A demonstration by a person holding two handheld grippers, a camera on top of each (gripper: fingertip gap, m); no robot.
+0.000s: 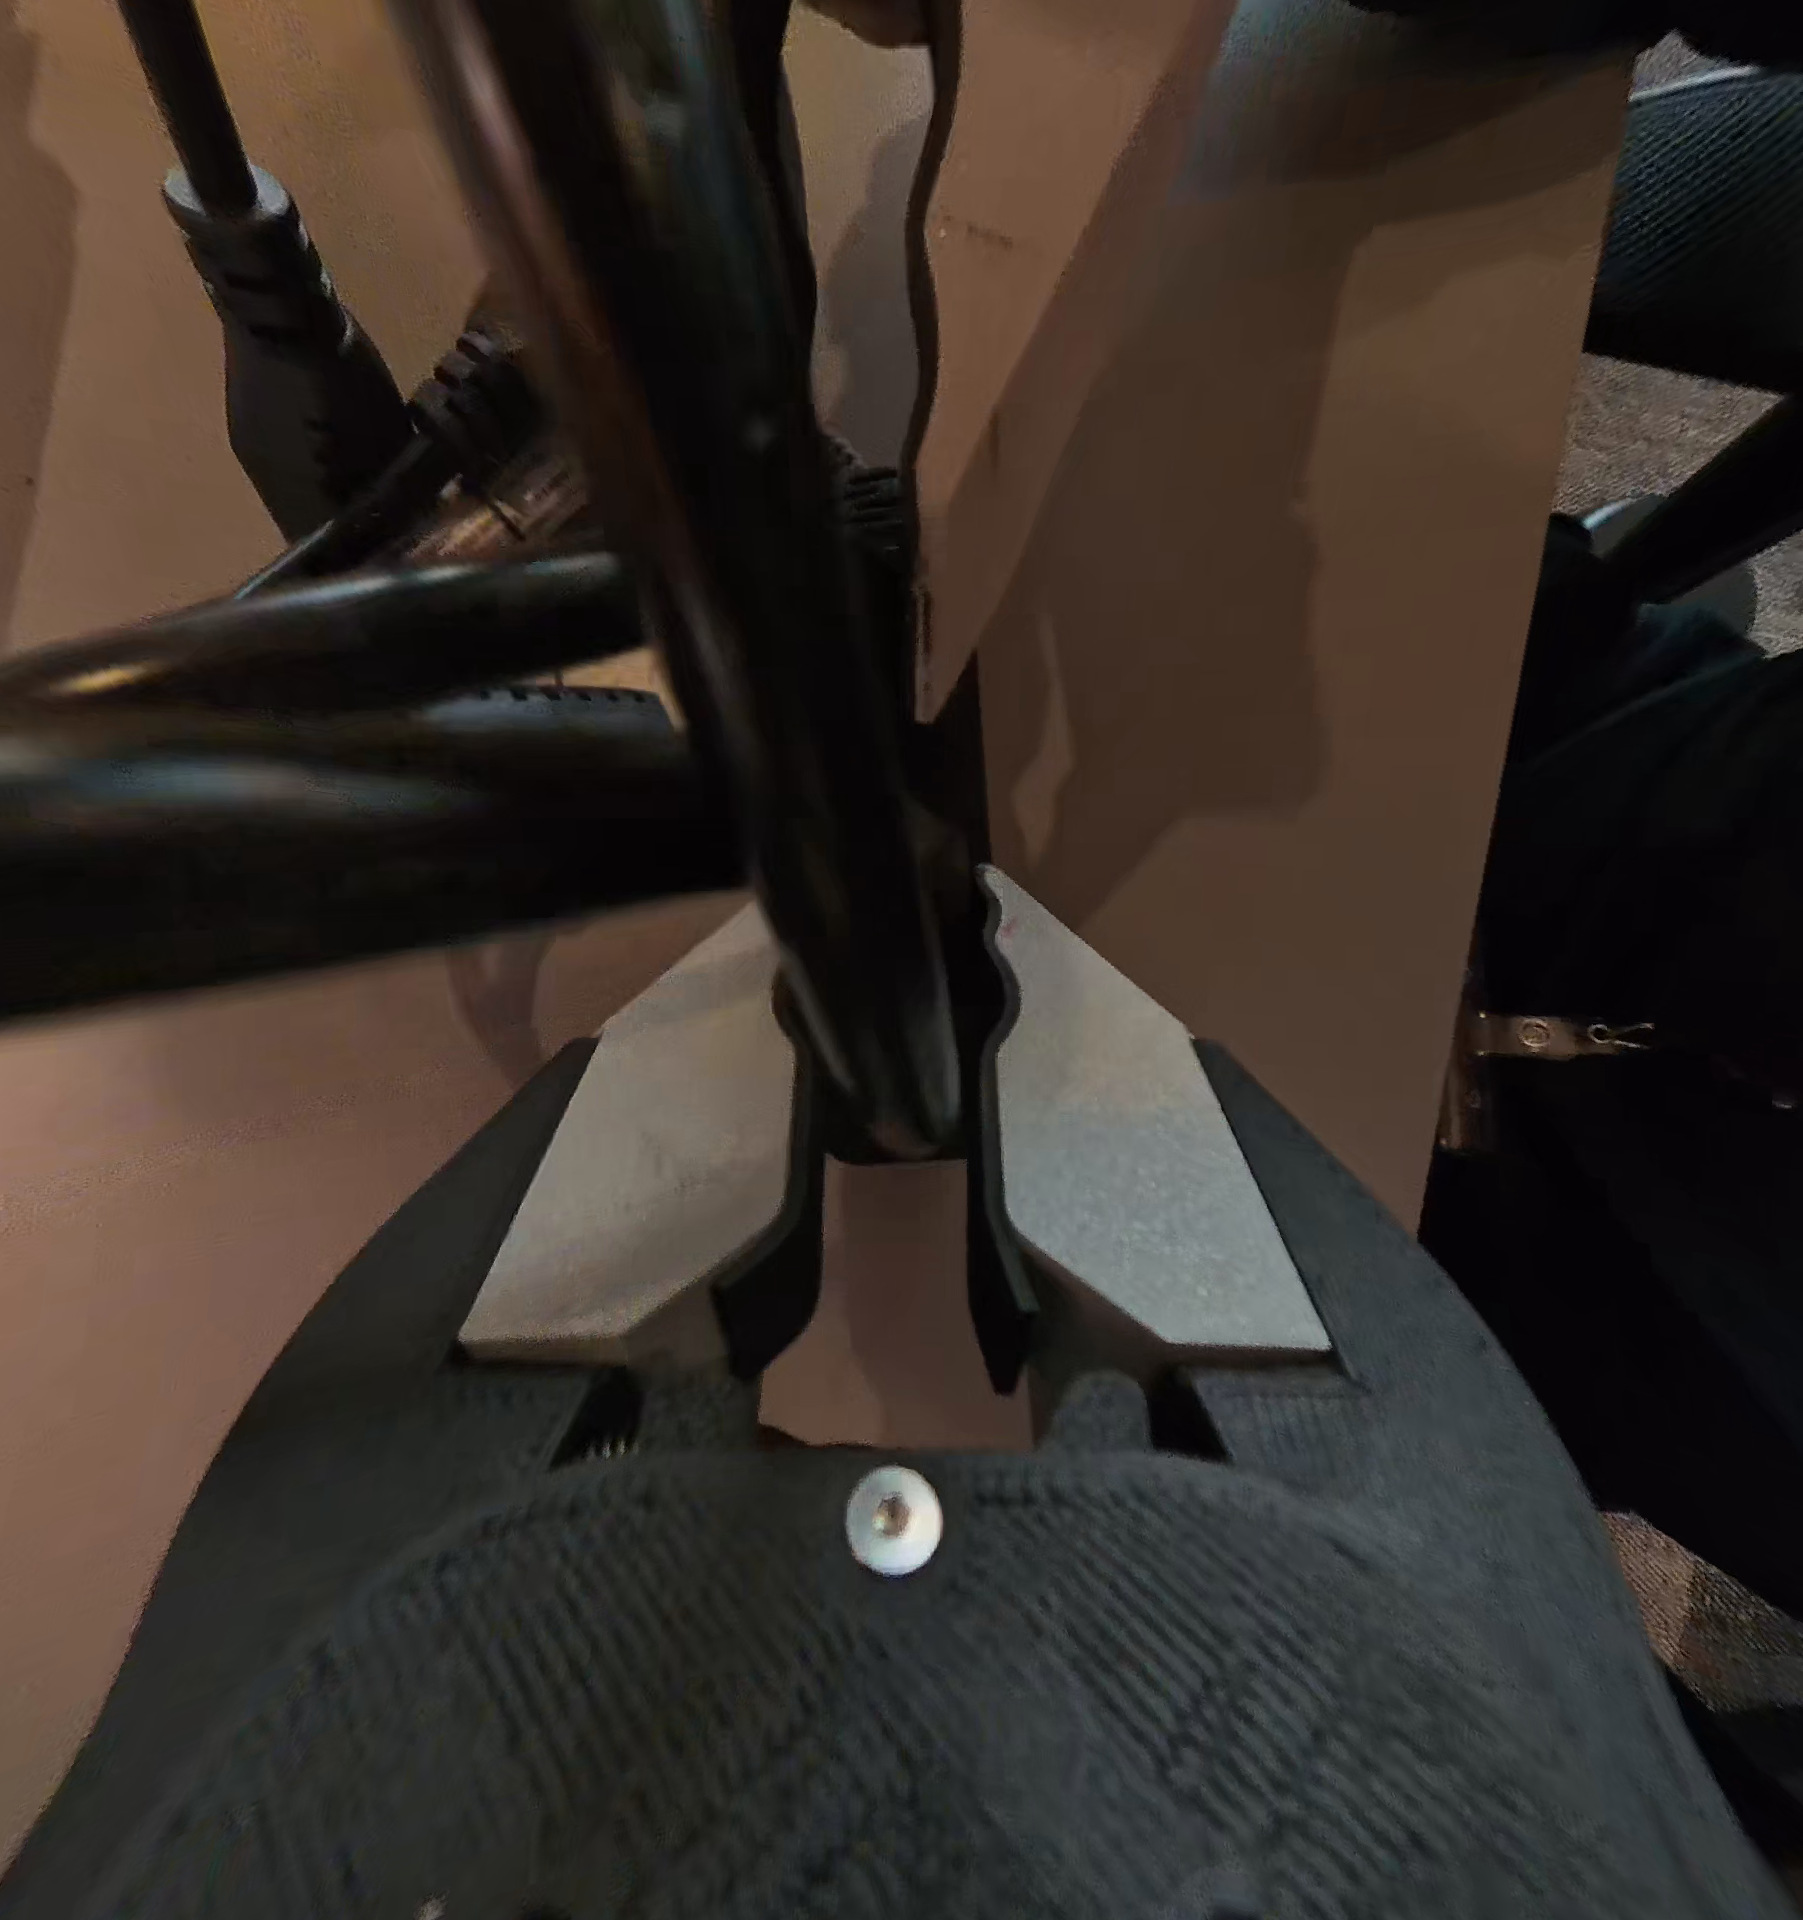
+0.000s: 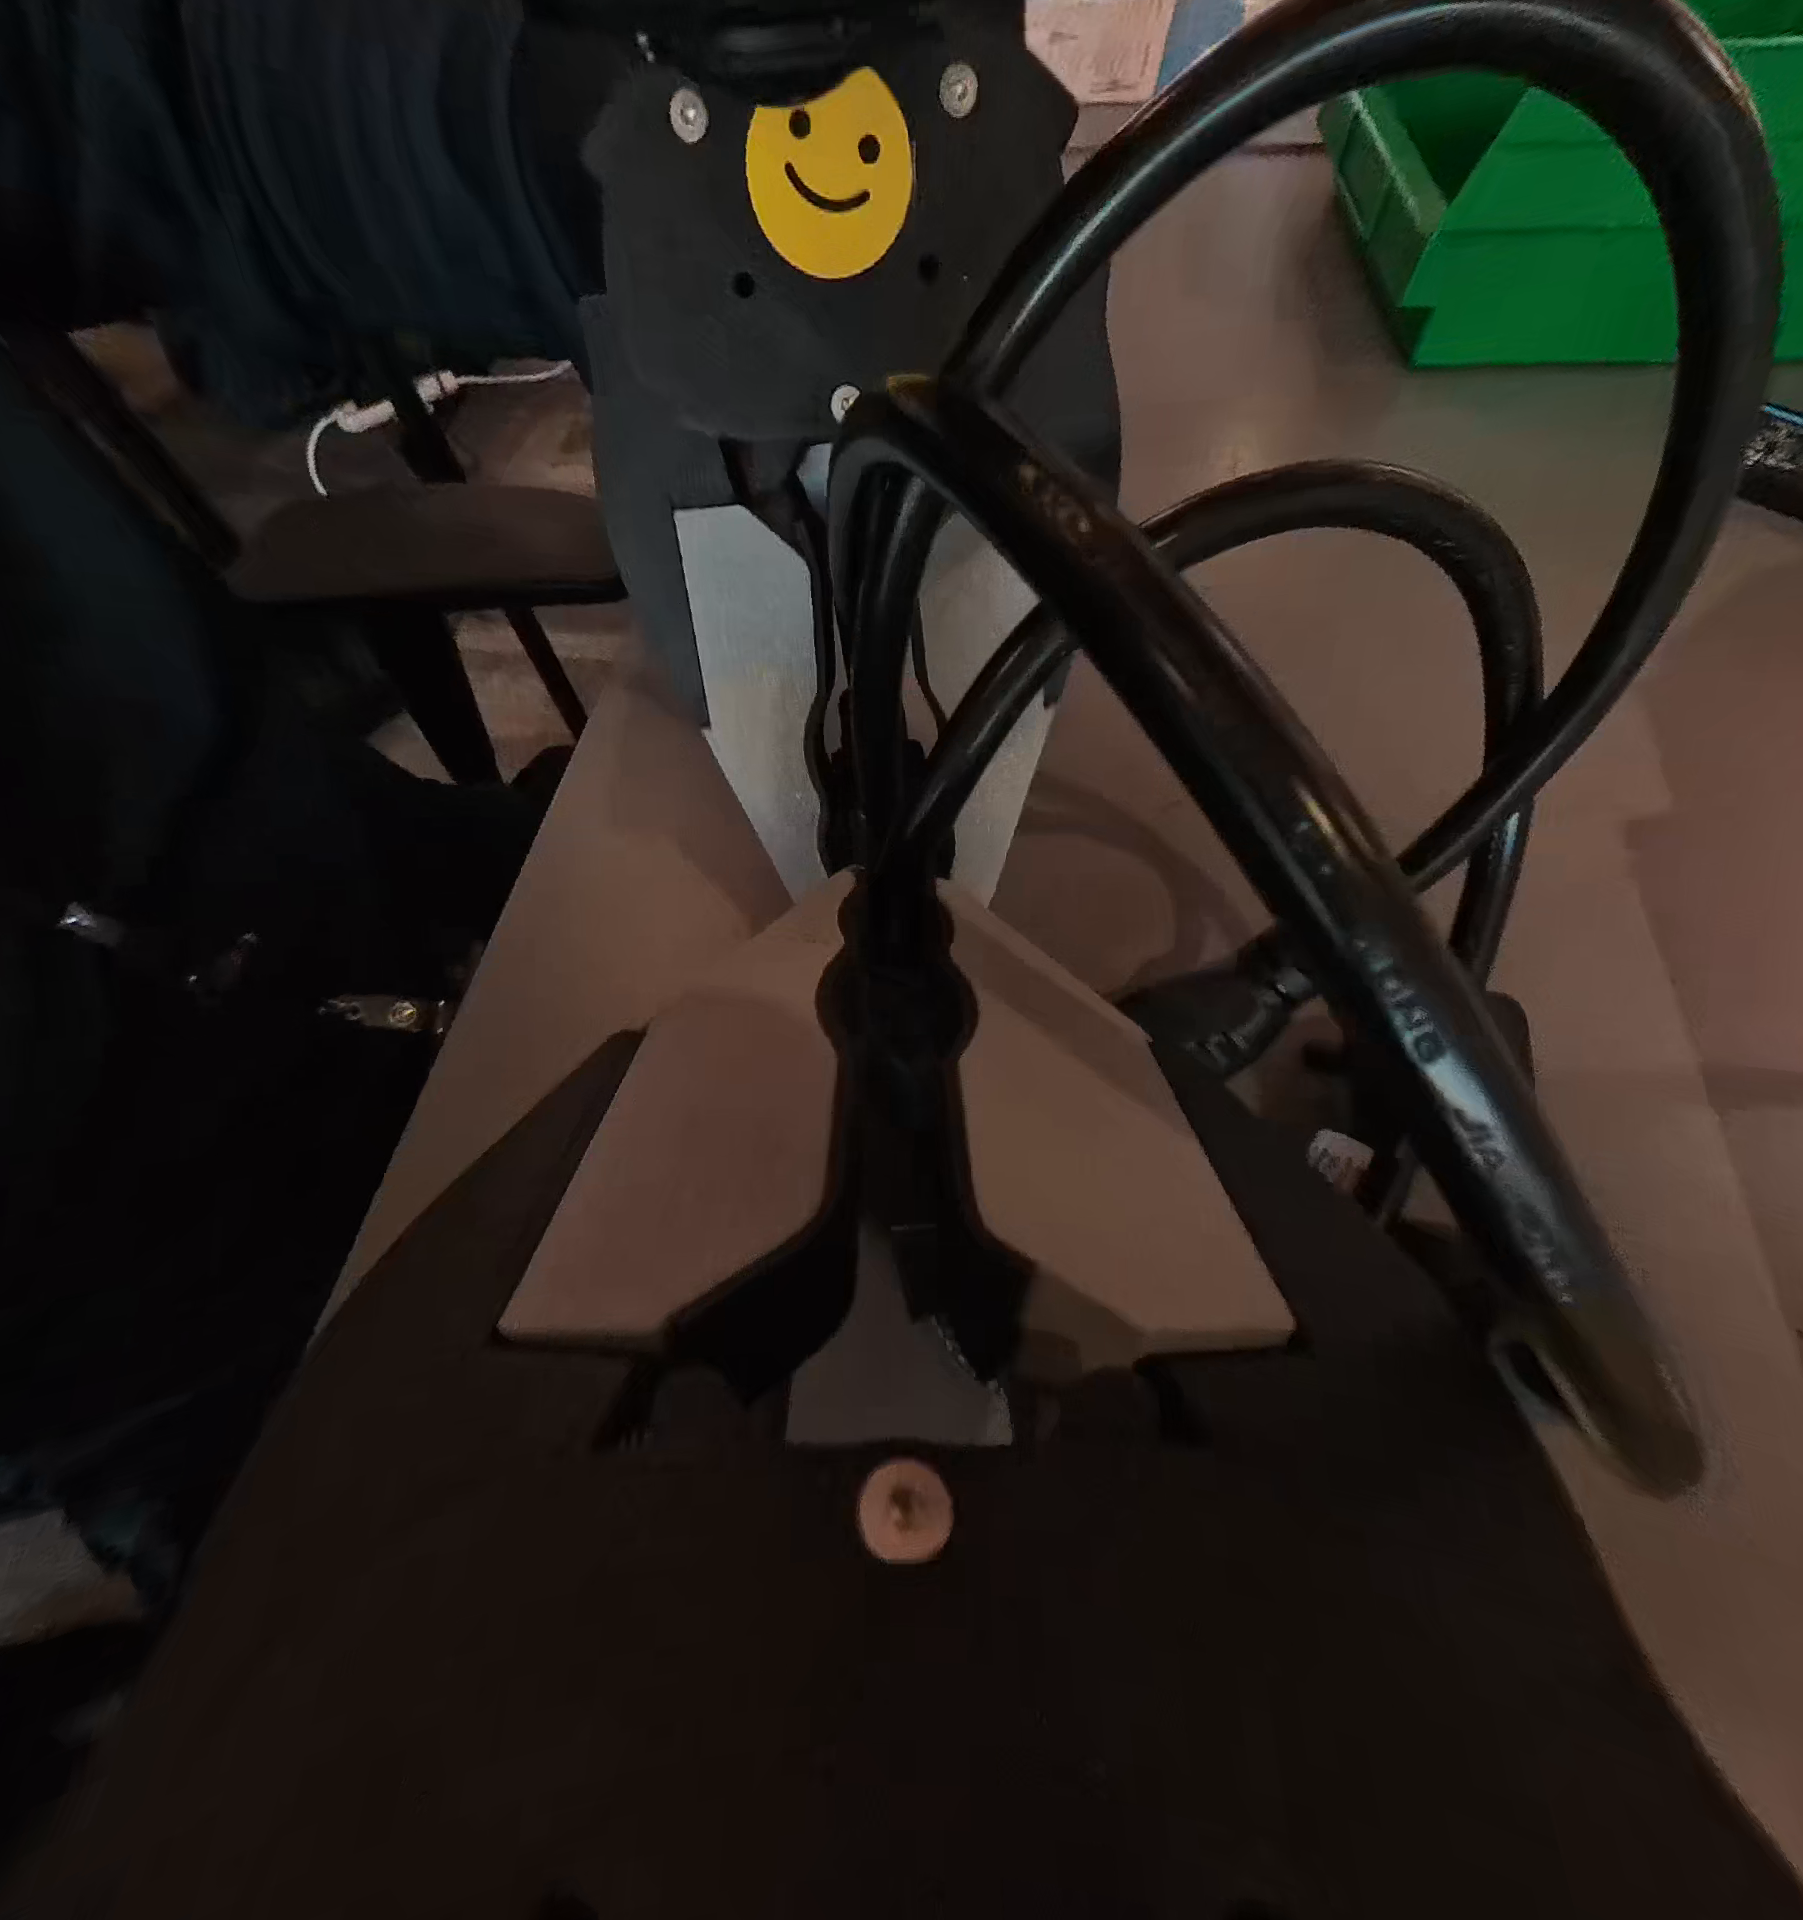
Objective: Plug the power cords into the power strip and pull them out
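A bundle of black power cords (image 1: 855, 894) runs between my left gripper's (image 1: 876, 935) pads, which press on it from both sides just above the tan table (image 1: 149, 1195). My right gripper (image 2: 902, 904) is shut on the same bundle (image 2: 897, 1039), nose to nose with my left gripper (image 2: 881, 800), whose body bears a yellow smiley sticker. One right finger (image 1: 1032, 364) shows ahead in the left wrist view. Thick cord loops (image 2: 1240, 675) arch up to the right. Two black plugs (image 1: 273, 312) lie on the table at the left, and another plug (image 2: 1250, 1023) lies right of my right gripper. No power strip shows.
A green bin (image 2: 1603, 208) stands at the far right of the table, with a dark flat object (image 2: 1801, 478) beside it. The table edge (image 2: 523, 883) runs close on the left, with dark chair legs (image 2: 429, 623) and a white cable (image 2: 388, 410) beyond.
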